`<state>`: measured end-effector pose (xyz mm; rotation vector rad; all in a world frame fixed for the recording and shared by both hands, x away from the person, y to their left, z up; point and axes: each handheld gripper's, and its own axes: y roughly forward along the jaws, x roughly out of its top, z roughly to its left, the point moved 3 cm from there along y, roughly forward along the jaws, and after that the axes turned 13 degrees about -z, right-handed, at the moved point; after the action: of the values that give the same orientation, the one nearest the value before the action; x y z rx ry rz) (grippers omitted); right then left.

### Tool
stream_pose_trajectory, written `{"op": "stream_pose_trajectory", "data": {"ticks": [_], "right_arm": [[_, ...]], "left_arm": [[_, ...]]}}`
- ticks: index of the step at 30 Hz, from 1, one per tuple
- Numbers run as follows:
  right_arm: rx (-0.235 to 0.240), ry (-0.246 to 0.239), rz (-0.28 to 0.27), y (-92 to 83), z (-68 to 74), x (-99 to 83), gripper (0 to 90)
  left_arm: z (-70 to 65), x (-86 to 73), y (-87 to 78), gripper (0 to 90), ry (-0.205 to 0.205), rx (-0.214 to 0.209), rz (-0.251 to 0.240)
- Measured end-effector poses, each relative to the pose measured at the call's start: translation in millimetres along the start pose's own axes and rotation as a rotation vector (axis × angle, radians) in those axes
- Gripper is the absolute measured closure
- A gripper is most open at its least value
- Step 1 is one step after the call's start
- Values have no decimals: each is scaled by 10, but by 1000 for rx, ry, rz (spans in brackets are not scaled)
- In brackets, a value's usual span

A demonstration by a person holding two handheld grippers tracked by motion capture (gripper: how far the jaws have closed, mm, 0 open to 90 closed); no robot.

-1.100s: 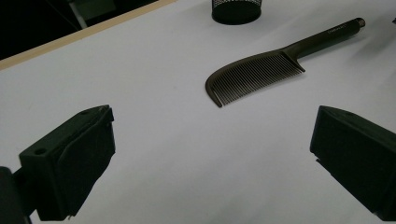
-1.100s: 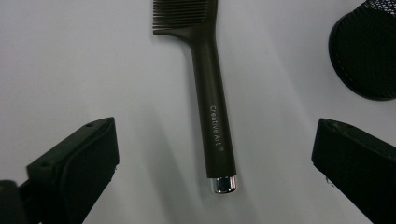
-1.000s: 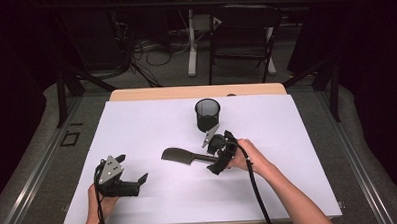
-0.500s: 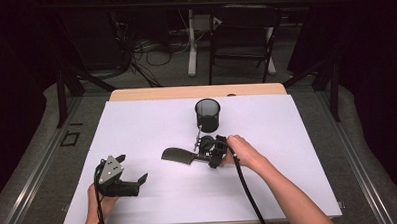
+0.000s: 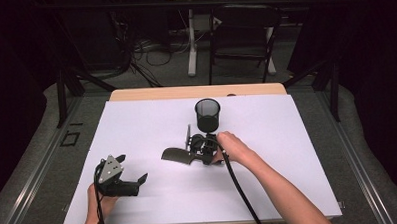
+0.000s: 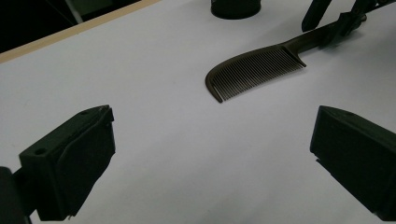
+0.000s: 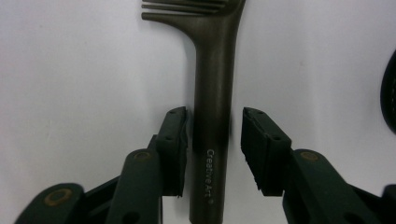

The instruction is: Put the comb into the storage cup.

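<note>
White sheet-covered table (image 5: 288, 154) w/ black mesh cup (image 5: 207, 115) at back-centre; dark plastic comb (image 6: 261, 70) lies flat just in front. Right gripper (image 7: 212, 140) jaws narrowly apart, straddling comb handle, not clamped. Left gripper (image 6: 210, 154) jaws wide, near-left, holding nothing

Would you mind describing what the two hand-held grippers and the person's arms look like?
Both are black with two blocky jaws. The left hand-held gripper carries a grey three-cornered plate; the right hand-held gripper trails a black cable. The forearms are bare, with no sleeves showing.
</note>
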<state>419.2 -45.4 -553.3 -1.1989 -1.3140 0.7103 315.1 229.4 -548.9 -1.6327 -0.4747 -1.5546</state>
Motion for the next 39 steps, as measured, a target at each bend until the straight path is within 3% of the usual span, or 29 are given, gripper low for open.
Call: {"op": "stream_pose_trajectory", "data": {"ticks": [5, 10, 16, 22, 27, 39], "right_arm": [[13, 6, 24, 60, -1, 43, 712], [15, 23, 25, 57, -16, 45, 728], [16, 86, -81, -61, -28, 14, 730], [16, 111, -147, -174, -14, -34, 730], [10, 143, -241, -263, 14, -127, 730], [1, 174, -330, -325, 49, -277, 729]], "left_arm": [[6, 0, -2, 2, -4, 1, -2], [4, 0, -1, 2, -3, 0, 0], [16, 1, -7, 2, -2, 3, 3], [18, 5, -10, 2, -3, 8, 0], [17, 6, -9, 2, -4, 9, -1], [24, 4, -6, 2, -5, 13, 2]]}}
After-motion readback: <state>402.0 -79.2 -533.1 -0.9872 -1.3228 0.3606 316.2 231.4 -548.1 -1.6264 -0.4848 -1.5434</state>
